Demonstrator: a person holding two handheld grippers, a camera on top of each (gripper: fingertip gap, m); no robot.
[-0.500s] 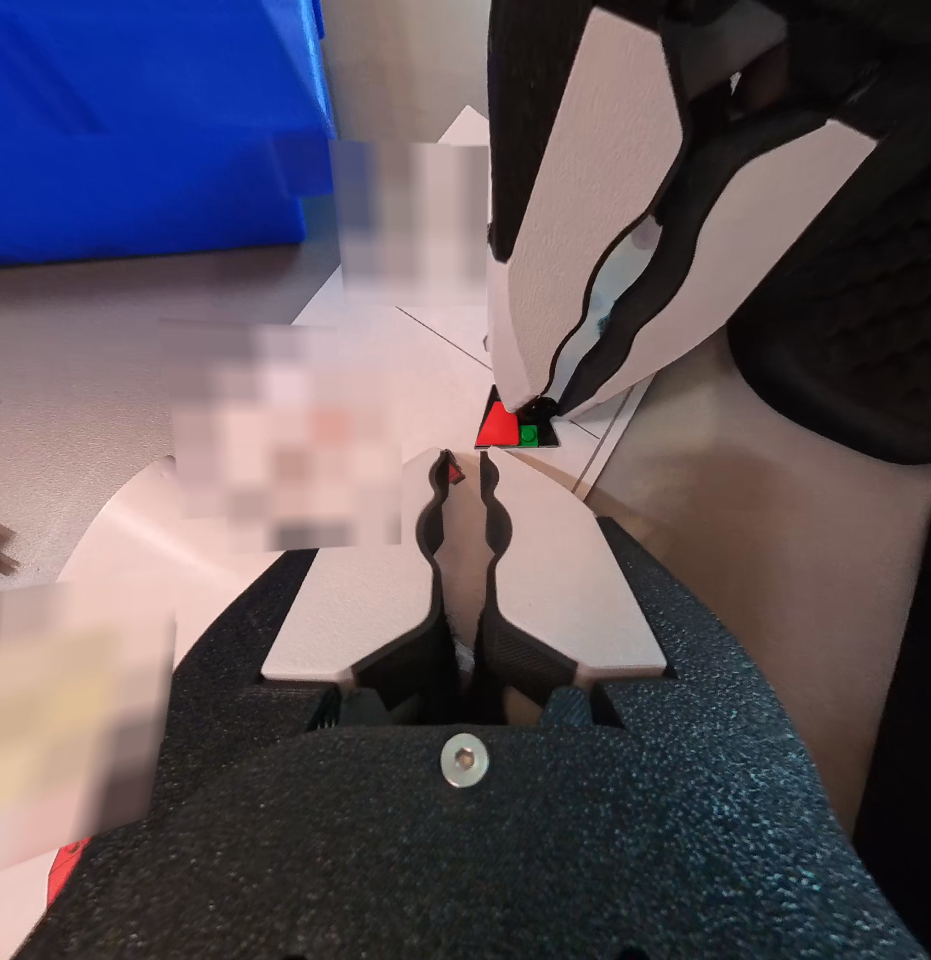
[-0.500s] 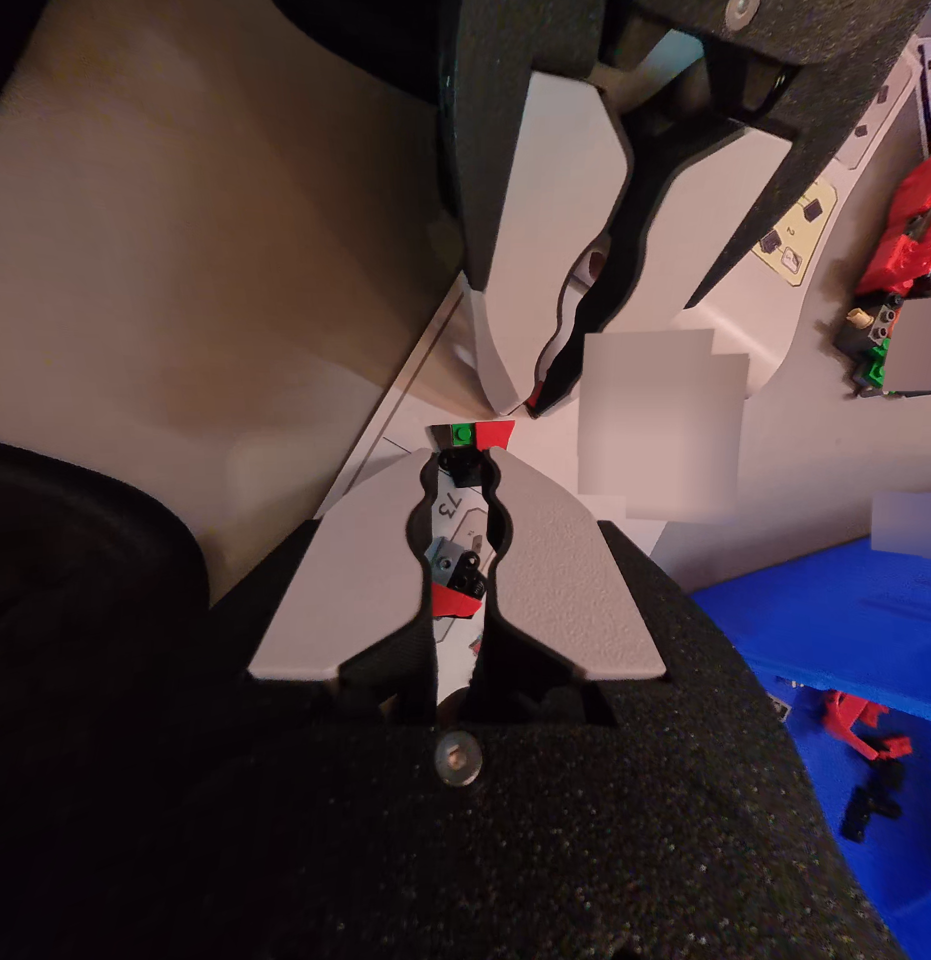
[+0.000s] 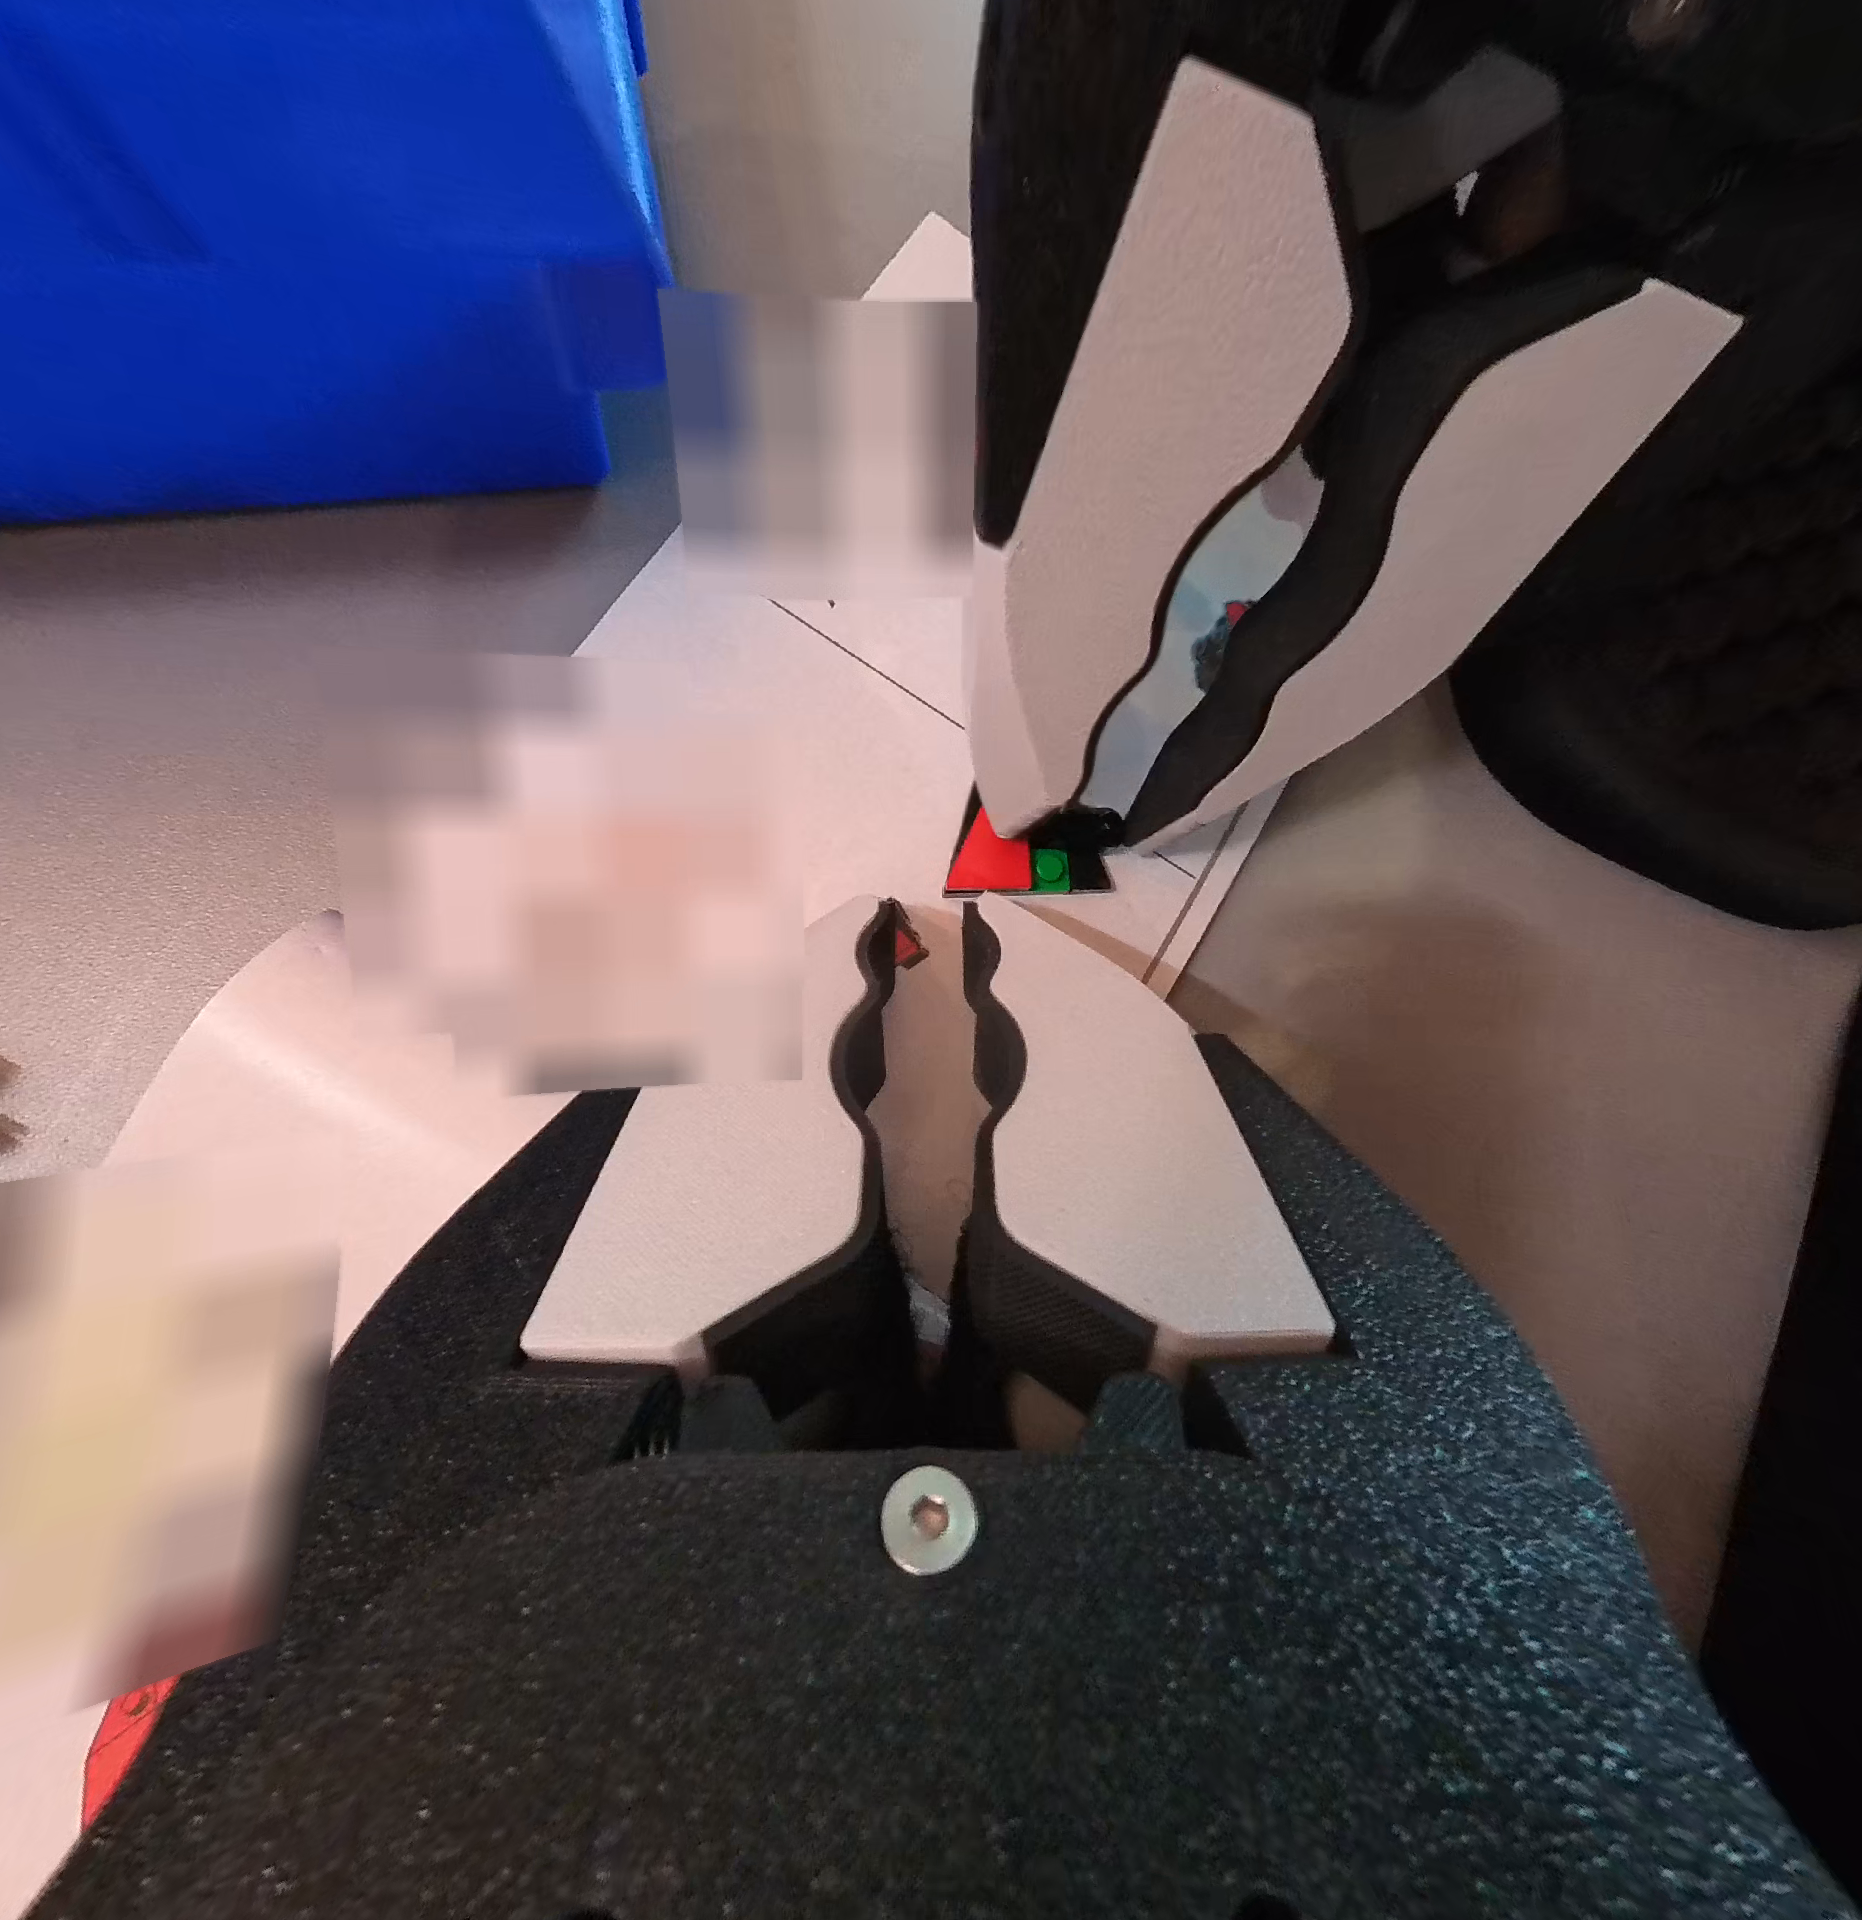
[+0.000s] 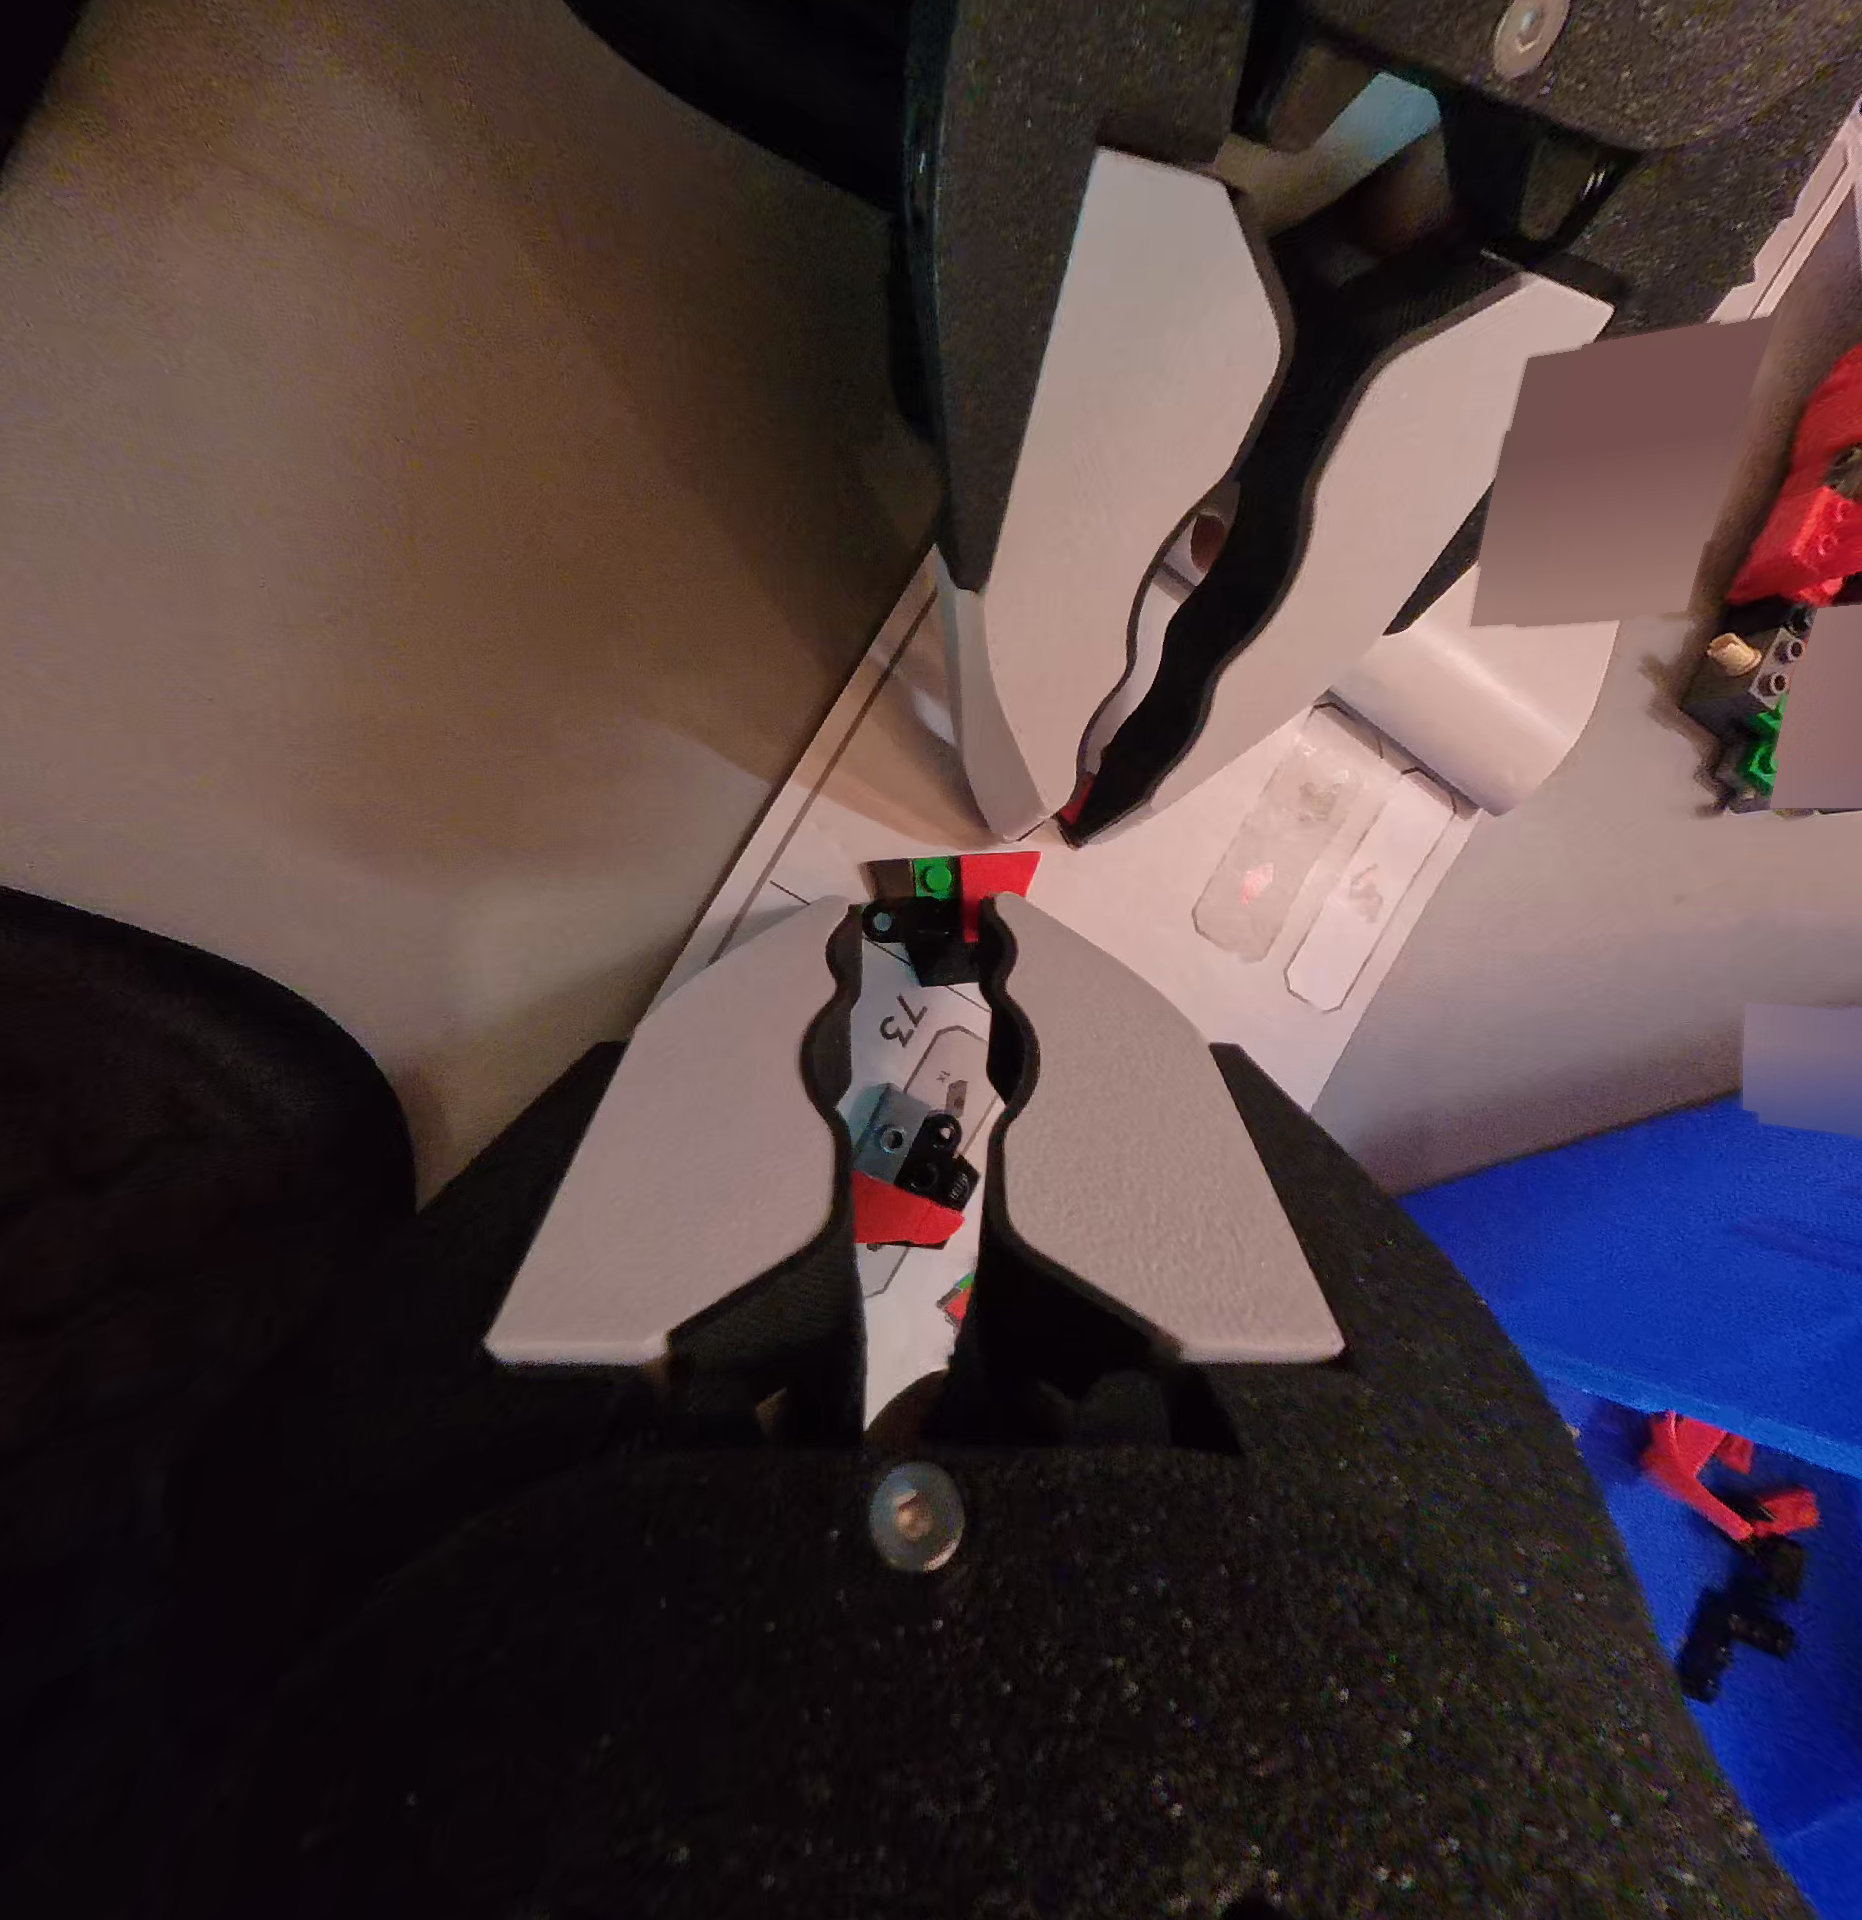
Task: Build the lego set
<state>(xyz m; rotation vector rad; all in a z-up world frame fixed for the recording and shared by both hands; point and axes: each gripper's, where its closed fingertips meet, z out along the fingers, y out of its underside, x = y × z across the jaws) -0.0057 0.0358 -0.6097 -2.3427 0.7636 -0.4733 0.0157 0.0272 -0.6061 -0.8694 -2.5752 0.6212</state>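
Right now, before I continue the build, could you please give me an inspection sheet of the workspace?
Surface: pale table with an open instruction booklet lying on it.
Job's things: small assembly of red, green and black parts; small red piece; partly built red model at the right edge of the right wrist view.
Clutter: blue bin holding loose red and black pieces.
Grippers: left gripper fingers pinch the small red piece, just short of the small assembly; right gripper fingers grip the small assembly by its black part.
Cables: nothing seen.
Surroundings: dark fabric beside the table; I cannot tell what it is.
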